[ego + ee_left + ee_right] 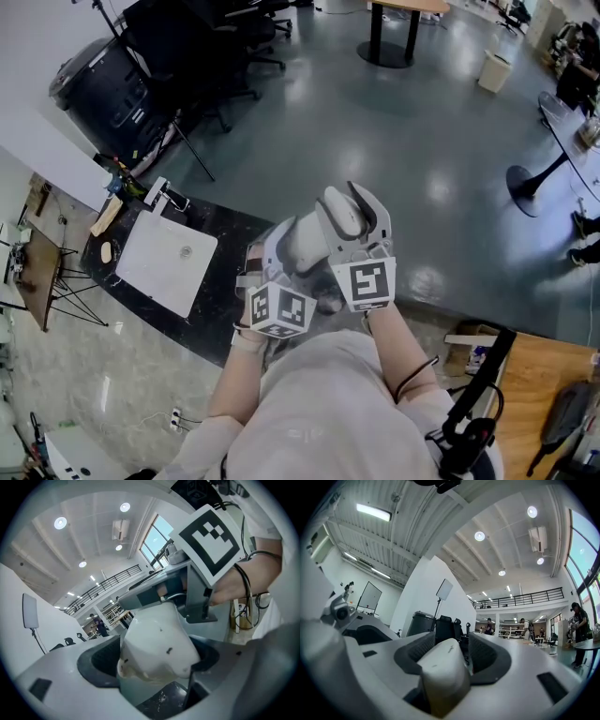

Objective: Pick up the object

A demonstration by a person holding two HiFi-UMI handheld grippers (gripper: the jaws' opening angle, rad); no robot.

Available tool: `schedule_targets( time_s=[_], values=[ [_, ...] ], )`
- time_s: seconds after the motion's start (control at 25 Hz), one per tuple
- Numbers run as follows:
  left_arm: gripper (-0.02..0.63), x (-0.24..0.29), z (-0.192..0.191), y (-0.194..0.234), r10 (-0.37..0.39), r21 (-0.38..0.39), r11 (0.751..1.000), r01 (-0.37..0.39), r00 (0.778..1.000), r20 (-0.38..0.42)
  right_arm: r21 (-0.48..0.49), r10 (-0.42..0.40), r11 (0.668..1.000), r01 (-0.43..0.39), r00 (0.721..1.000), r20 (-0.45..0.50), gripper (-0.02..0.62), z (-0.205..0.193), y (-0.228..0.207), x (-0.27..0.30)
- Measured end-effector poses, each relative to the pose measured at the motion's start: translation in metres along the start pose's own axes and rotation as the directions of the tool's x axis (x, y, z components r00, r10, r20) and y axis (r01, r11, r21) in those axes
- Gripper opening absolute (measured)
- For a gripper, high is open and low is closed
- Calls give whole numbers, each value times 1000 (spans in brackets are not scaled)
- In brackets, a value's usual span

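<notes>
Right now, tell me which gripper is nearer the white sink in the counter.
Left. The left gripper is held just right of the white sink; the right gripper is farther right, beyond the left one.

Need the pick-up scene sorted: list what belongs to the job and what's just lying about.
Job: left gripper, right gripper; which thing gets picked, can't tell.
Lying about: sink, counter, bin, chairs.
</notes>
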State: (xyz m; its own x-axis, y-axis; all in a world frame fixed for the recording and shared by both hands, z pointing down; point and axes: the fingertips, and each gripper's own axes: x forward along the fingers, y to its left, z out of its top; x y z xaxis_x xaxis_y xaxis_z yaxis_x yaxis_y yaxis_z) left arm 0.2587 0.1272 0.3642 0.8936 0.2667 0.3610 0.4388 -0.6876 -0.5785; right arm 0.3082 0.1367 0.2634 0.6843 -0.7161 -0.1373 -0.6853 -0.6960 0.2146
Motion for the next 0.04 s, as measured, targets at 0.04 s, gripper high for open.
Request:
schedule_targets(
  time_s=[0.04],
  values=[
    [408, -1, -2, 0, 0, -1, 1000, 0, 1000, -2, 7, -3, 1000, 3, 1000, 2, 238, -1, 2, 0]
  ],
)
